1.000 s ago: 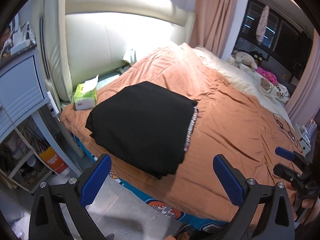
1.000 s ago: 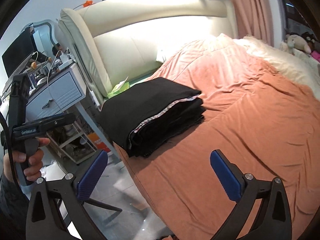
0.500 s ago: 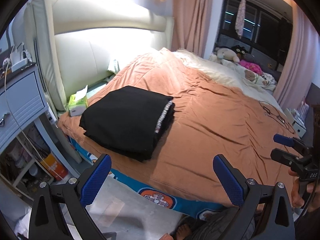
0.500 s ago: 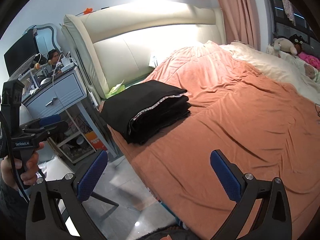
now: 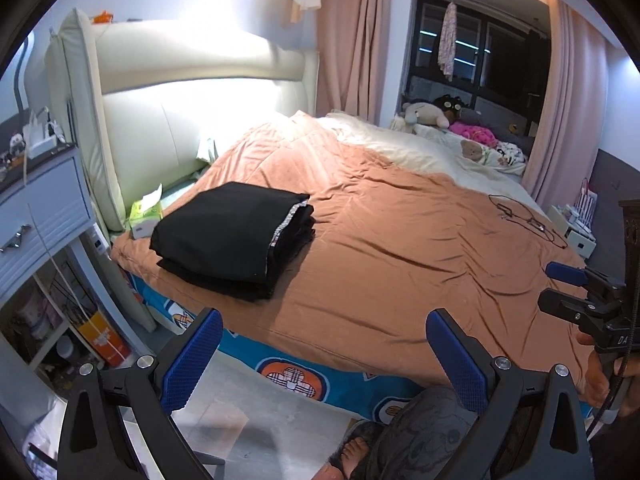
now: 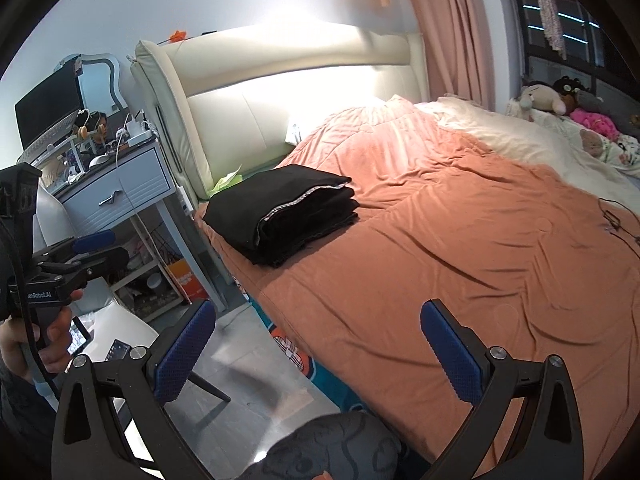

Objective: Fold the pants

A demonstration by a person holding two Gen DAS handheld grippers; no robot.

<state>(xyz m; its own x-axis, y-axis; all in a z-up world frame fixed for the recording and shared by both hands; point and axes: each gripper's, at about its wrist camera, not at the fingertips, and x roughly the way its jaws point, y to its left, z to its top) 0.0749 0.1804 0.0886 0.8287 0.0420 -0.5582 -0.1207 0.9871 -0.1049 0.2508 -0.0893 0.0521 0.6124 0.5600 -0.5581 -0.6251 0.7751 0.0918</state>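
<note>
Nightstand (image 5: 38, 204) clutter perhaps too small.

One folded pants (image 5: 234, 238), two grippers (image 5: 324, 354); one bed (image 5: 400, 240)

- A bed (image 5: 400, 248) under an orange-brown quilt lies ahead, its cream padded headboard (image 5: 168, 92) glowing at far left.
- Pink curtains (image 5: 352, 40) frame a dark window (image 5: 472, 52) far ahead.
- A pale blue nightstand (image 6: 120, 192) stands left.
- Grey floor (image 5: 248, 408) lies below.

Folded black pants (image 5: 234, 240) on orange bedspread (image 5: 400, 248), left claw (image 5: 324, 360) agape
</note>
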